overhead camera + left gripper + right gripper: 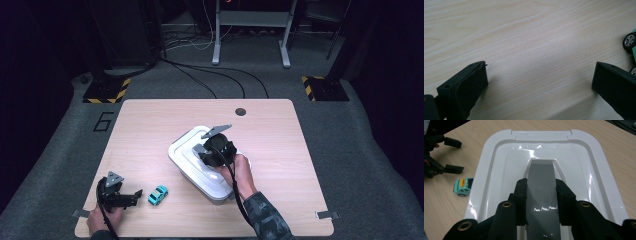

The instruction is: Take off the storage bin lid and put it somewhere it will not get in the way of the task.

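Right hand-held gripper [541,192] pinching the grey handle [541,195] of the white box lid [584,165] should lift straight up, while the left hand-held gripper [131,196] waits spread beside the toy car [158,194].

A light wooden table [150,125] with a dark round grommet hole [240,111] stands on grey carpet [370,165] — dim room, black cables [210,75] trailing back toward a grey metal stand [250,30] and hazard-striped bases [106,93].

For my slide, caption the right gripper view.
Right hand-held gripper clamps the grey handle of a white box lid.
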Available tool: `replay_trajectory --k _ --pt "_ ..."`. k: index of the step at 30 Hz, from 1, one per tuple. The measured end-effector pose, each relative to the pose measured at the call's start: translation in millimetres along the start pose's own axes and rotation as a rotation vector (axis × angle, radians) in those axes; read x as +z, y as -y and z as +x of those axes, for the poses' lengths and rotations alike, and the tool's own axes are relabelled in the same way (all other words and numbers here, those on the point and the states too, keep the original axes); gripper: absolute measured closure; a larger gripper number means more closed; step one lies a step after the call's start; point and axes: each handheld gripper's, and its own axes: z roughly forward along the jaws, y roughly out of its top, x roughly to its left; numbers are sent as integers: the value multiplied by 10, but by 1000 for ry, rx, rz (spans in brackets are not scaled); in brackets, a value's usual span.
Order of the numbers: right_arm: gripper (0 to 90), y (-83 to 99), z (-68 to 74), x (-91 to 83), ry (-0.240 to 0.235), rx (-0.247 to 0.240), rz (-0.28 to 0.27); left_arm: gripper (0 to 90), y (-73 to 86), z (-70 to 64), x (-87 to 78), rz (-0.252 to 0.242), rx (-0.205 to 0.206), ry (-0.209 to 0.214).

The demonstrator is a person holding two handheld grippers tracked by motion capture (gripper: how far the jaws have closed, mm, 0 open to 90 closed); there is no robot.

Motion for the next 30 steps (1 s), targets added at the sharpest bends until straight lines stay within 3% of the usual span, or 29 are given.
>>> replay_trajectory --k 16,26,30 --pt "667 -100 -51 -297 45 -37 -47 0 -2 3 2 -1 2 -1" --pt "667 -118 -130 -398 62 -33 -62 0 -1 2 5 -4 1 -1" --pt "667 -100 -175 -462 75 -9 -54 0 -1 2 5 -4 0 -2"
